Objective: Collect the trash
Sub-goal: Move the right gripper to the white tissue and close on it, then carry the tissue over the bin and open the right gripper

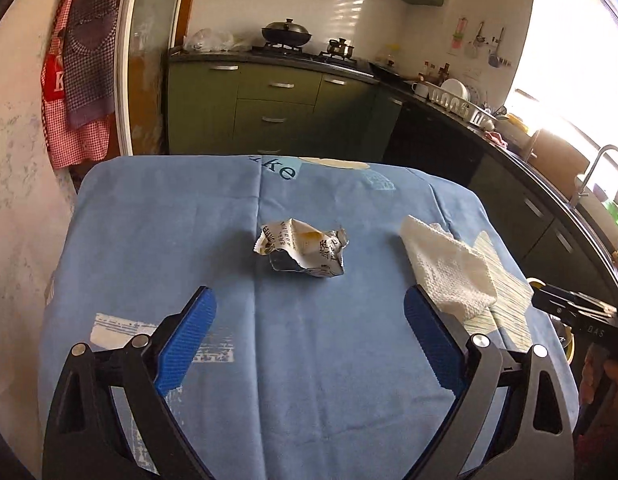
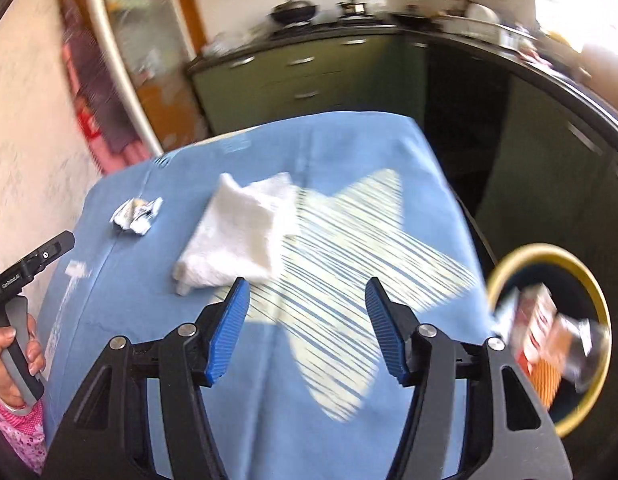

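A crumpled silver wrapper lies in the middle of the blue tablecloth, a short way ahead of my left gripper, which stands wide open with nothing between its blue pads. A folded white paper towel rests to the right, beside the right fingertip. In the right wrist view the same towel and wrapper lie ahead and to the left of my right gripper, open and empty over the cloth. A yellow-rimmed bin below the table's right edge holds orange and white packaging.
Green kitchen cabinets with a stove and pots stand behind the table. A dark counter with a dish rack and a sink tap runs along the right. Aprons hang on the left wall. A hand grips the left gripper's handle.
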The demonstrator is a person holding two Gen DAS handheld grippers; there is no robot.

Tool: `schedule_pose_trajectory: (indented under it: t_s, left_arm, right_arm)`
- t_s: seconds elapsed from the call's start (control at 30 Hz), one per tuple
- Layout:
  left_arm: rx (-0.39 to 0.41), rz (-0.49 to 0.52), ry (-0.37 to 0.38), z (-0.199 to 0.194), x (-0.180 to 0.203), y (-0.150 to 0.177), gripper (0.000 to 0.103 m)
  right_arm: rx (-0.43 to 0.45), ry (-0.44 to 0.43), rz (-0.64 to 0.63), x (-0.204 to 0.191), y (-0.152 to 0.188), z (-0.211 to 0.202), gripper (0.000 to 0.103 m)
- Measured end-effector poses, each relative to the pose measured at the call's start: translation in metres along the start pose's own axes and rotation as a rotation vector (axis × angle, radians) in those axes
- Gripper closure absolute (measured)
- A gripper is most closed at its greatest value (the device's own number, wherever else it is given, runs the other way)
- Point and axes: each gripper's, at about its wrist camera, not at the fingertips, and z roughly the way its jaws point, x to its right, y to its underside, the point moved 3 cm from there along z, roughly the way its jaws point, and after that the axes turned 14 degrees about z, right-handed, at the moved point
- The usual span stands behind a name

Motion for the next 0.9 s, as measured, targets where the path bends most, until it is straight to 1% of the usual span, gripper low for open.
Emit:
schedule_pose_trajectory:
  t_s: [0.03,0.1,0.17,0.23,0.33,0.43,0.7,0.8,0.83,0.87,0.9]
  left_arm:
    - [0.002,0.009,-0.010,-0.002,0.002,0.001,0.006]
    - [0.006,0.015,-0.025,-0.003,0.001,0.005,0.005]
    - [0.000,0.007,-0.022,-0.002,0.001,0.004,0.005]
    - [-0.007,-0.008,-0.014,0.000,-0.003,0.007,0.005]
    - [-0.014,-0.016,-0.007,0.002,-0.005,0.009,0.005]
    - [-0.019,-0.012,-0.003,0.005,-0.002,0.008,0.005]
    - [-0.034,-0.003,-0.001,0.009,0.001,0.010,0.005]
    - [-0.040,0.001,-0.002,0.011,0.002,0.010,0.005]
    - [-0.043,0.002,-0.002,0.012,0.002,0.010,0.005]
    - [-0.045,0.003,-0.003,0.012,0.002,0.011,0.005]
    - [-0.049,0.005,-0.002,0.013,0.003,0.012,0.005]
  right_arm:
    - [-0.011,0.002,-0.028,-0.011,-0.004,0.008,0.045]
    - [-0.043,0.032,-0.085,-0.030,-0.012,0.028,0.040]
    - [-0.064,0.058,-0.133,-0.044,-0.018,0.044,0.035]
    - [-0.081,0.091,-0.165,-0.052,-0.022,0.059,0.034]
    - [-0.110,0.113,-0.187,-0.058,-0.023,0.076,0.031]
    - [-0.137,0.113,-0.195,-0.062,-0.018,0.087,0.031]
    - [-0.162,0.111,-0.242,-0.076,-0.002,0.098,0.031]
    - [-0.170,0.112,-0.250,-0.078,0.004,0.101,0.038]
    - [-0.171,0.106,-0.247,-0.078,0.004,0.100,0.044]
    - [-0.172,0.102,-0.246,-0.078,0.004,0.099,0.053]
    - [-0.174,0.097,-0.245,-0.079,0.004,0.098,0.058]
